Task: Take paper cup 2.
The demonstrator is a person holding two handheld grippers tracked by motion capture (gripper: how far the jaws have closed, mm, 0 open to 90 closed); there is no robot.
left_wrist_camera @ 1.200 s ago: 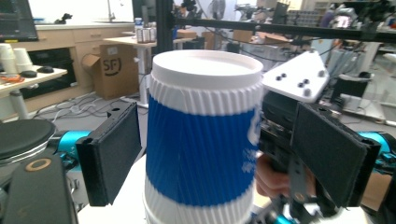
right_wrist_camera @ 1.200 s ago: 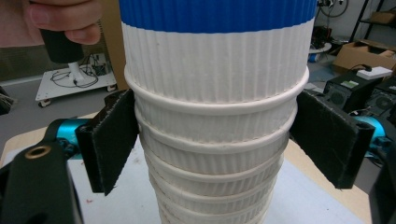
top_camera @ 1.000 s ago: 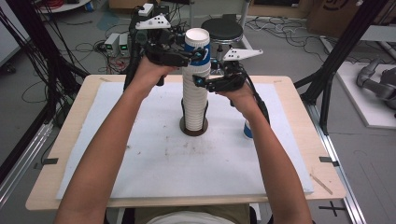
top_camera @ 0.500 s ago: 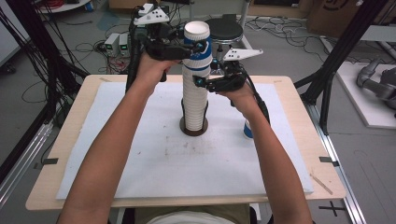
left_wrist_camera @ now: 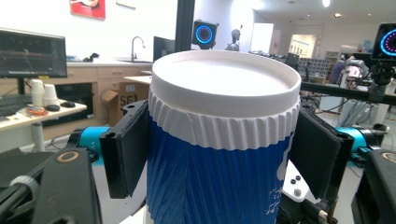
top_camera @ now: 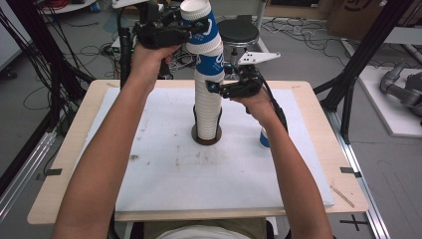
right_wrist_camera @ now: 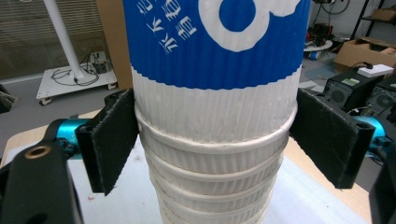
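On the white mat (top_camera: 164,164) that covers the wooden table (top_camera: 318,149), a tall stack of upturned paper cups (top_camera: 208,112) stands on a dark round coaster (top_camera: 195,138) near the middle. At the top of the high view, the left gripper (top_camera: 191,27) is clamped on the topmost cup (top_camera: 201,25), an upside-down blue cup with a white ribbed band; its jaws have just been closing, and the cup sits between them. That cup is tilted a little and rides above a second blue cup (top_camera: 210,62), which caps the white cups below. In the left gripper view the two black pads (left_wrist_camera: 126,154) press on the top cup's sides just under the white band, with the flat base (left_wrist_camera: 224,77) of the cup facing upward. The right gripper (top_camera: 215,88) holds the stack lower down, just below the second blue cup. In the right gripper view its pads (right_wrist_camera: 109,140) flank the white ribbed wall at the rolled rims (right_wrist_camera: 215,144) of the stacked cups; the left pad touches the wall, while the right pad meets it at the rim, so it grips the stack. A further blue cup (top_camera: 264,139) stands on the mat beside the person's right forearm (top_camera: 293,169), partly hidden by it. A black stool (top_camera: 239,32) stands on the floor beyond the table.
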